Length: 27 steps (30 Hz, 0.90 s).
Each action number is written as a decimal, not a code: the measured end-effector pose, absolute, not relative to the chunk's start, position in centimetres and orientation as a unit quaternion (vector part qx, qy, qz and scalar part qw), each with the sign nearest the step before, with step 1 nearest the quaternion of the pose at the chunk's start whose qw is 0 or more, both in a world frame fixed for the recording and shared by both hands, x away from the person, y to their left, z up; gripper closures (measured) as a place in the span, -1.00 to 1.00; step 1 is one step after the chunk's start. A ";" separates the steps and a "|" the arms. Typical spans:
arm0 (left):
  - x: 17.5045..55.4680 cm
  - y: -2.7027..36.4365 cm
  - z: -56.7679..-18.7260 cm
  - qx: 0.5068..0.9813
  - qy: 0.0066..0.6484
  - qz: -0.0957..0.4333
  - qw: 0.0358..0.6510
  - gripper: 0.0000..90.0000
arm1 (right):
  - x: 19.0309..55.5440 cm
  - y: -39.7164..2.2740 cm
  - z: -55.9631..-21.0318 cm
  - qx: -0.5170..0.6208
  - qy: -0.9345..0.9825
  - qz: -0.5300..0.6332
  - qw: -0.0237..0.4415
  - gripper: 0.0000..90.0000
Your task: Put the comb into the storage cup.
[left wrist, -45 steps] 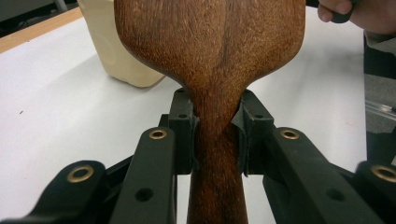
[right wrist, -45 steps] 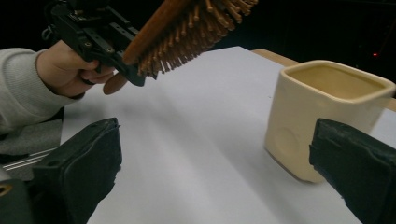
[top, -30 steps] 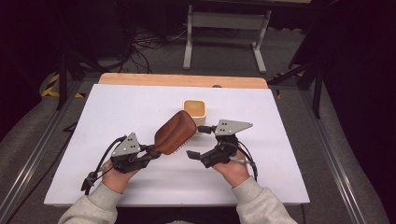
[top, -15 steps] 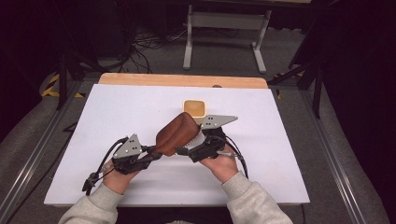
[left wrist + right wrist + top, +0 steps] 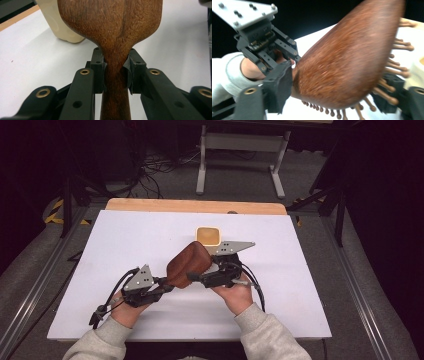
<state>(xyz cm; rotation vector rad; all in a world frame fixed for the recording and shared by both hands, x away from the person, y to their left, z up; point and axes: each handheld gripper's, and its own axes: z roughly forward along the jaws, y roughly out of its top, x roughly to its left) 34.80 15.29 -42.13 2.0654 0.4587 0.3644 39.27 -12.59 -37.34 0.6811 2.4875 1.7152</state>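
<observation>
Closing in, right gripper [image 5: 200,279] fingers flank the left-gripped [image 5: 167,287] brown wooden hairbrush [image 5: 187,265].

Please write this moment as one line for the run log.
left gripper: shut on hairbrush handle | right gripper: jaws just closing around brush head, bristle side right | cup: behind, on table

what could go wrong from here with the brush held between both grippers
The left gripper clamps only the narrow neck of the brown wooden paddle hairbrush, so the head could twist. The right gripper has just been closing around the head: one jaw faces the smooth back, the other sits among the wooden pins, which might bend or let it slip. The small cream square cup stands close behind and could get knocked.
</observation>
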 end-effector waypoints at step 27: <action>34.9 15.3 -42.5 0.845 0.185 0.141 0.481 0.57 | 38.5 -12.1 -35.6 0.166 0.811 0.561 -0.013 0.35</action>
